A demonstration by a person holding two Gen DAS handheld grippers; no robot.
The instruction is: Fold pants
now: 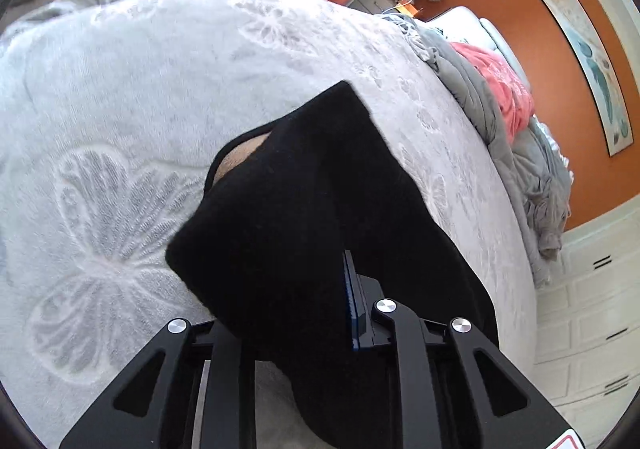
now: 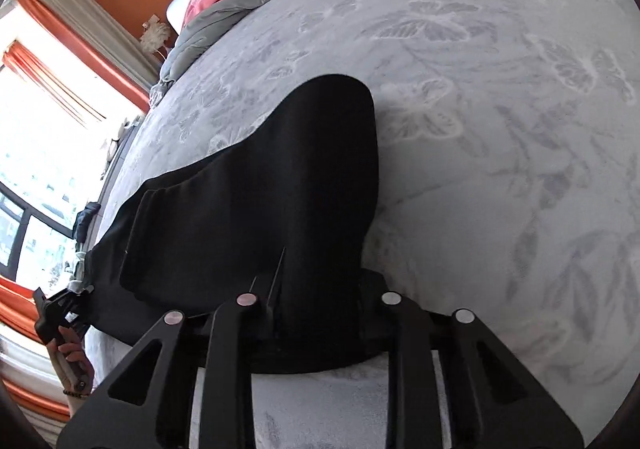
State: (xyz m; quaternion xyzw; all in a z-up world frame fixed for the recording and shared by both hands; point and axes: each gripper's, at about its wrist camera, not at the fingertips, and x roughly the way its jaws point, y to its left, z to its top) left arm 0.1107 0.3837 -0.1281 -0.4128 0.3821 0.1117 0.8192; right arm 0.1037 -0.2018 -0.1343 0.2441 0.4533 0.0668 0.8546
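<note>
Black pants point(image 1: 288, 217) lie on a grey butterfly-patterned bedspread point(image 1: 120, 97). In the left wrist view my left gripper point(image 1: 340, 289) is shut on a fold of the pants, and cloth drapes over and hides one finger. A blue pad point(image 1: 351, 301) shows on the other finger. In the right wrist view the pants point(image 2: 260, 201) stretch leftward across the bedspread point(image 2: 500, 129). My right gripper point(image 2: 316, 281) is shut on their near edge, its fingers mostly buried in cloth. My left gripper point(image 2: 60, 309) shows at far left, gripping the other end.
A crumpled grey blanket point(image 1: 504, 137) and a pink cloth point(image 1: 504, 89) lie at the head of the bed. An orange wall point(image 1: 520, 9) with a picture stands behind. White drawers point(image 1: 592, 309) stand beside the bed. A bright window point(image 2: 36, 153) is at left.
</note>
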